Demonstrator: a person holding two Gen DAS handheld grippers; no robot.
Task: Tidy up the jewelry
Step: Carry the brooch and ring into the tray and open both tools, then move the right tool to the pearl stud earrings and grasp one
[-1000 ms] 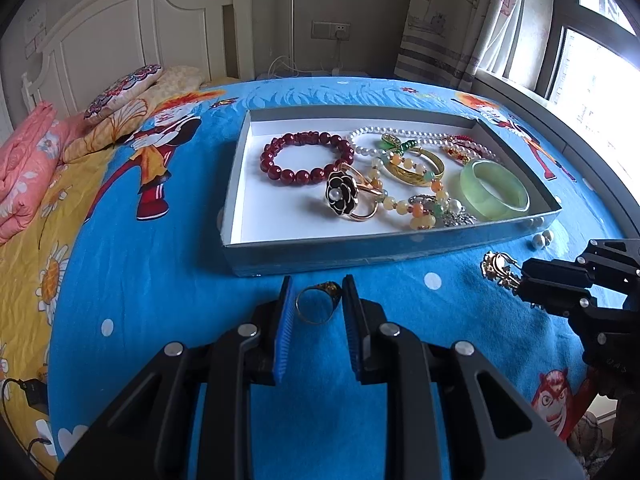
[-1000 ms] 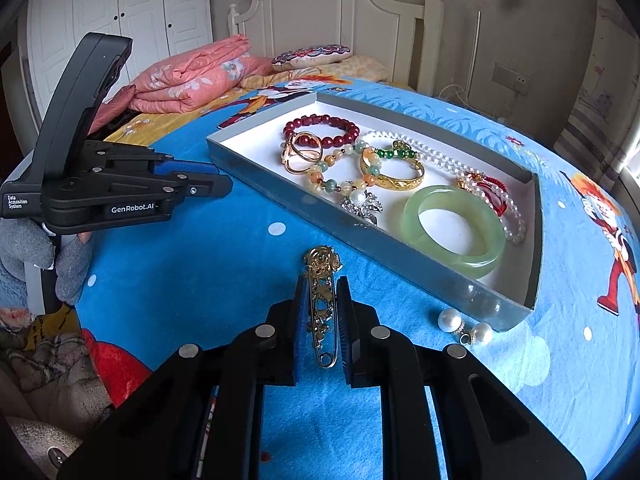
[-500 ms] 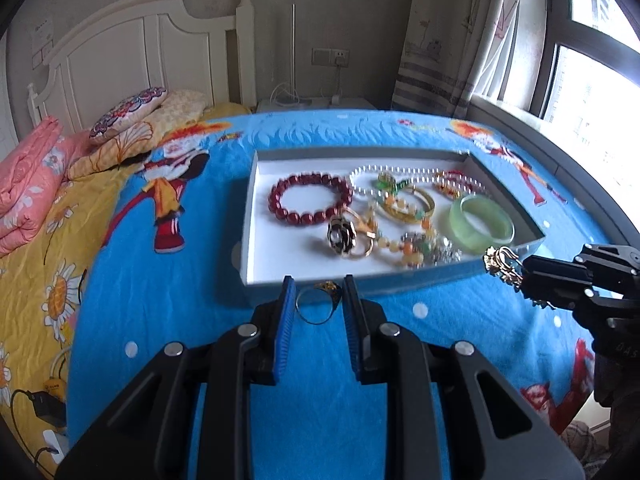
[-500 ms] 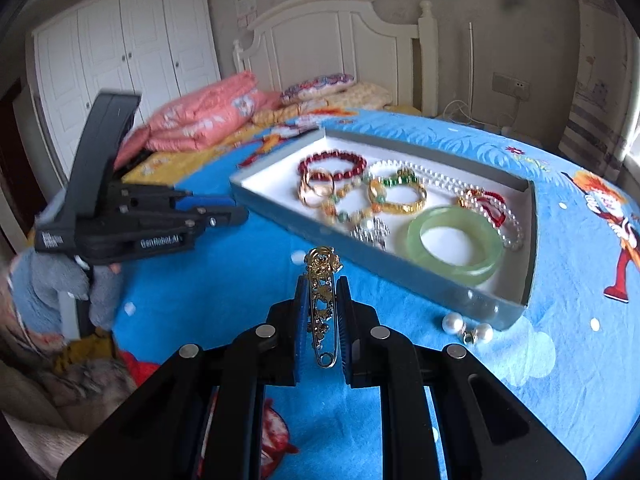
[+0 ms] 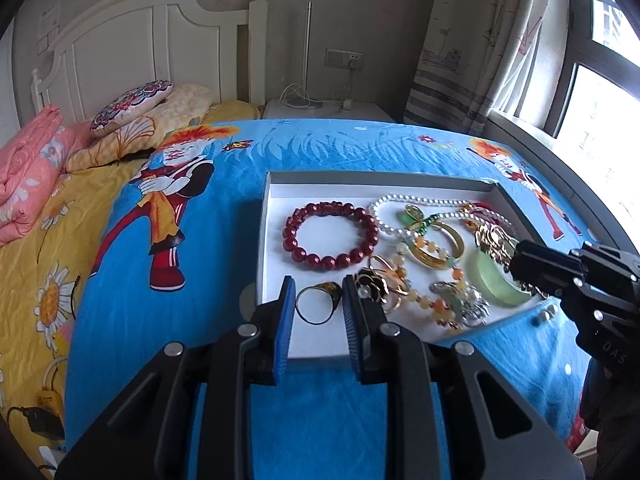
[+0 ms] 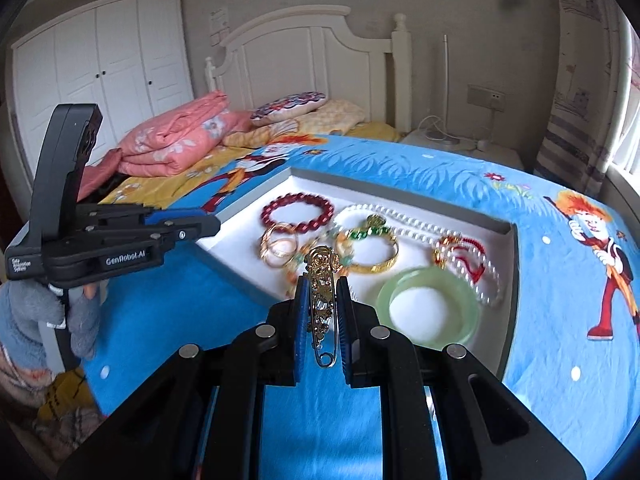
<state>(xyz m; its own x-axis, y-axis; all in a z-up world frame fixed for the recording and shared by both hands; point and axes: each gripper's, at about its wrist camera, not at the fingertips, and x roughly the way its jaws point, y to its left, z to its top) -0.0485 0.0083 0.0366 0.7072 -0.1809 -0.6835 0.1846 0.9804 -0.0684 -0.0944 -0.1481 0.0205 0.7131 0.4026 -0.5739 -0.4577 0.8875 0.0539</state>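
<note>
Holding a gold ring (image 5: 319, 303) between its blue pads, the left gripper (image 5: 319, 300) hangs over the grey tray's (image 5: 264, 216) 7 o'clock corner. Right gripper (image 6: 322, 309): jaws pinched on a gold brooch pin (image 6: 322, 295), above the tray's near edge. Tray contents: red bead bracelet (image 5: 330, 235) at 10 o'clock, pearl strand (image 6: 416, 228) at 1 o'clock, green bangle (image 6: 429, 307) at 4 o'clock.

left gripper (image 5: 318, 312): black frame, blue ribbed pads, silver screws, white "GenRobot.AI" lettering | right gripper (image 6: 323, 312): same build | hand (image 6: 48, 320): grey-blue fuzzy glove
</note>
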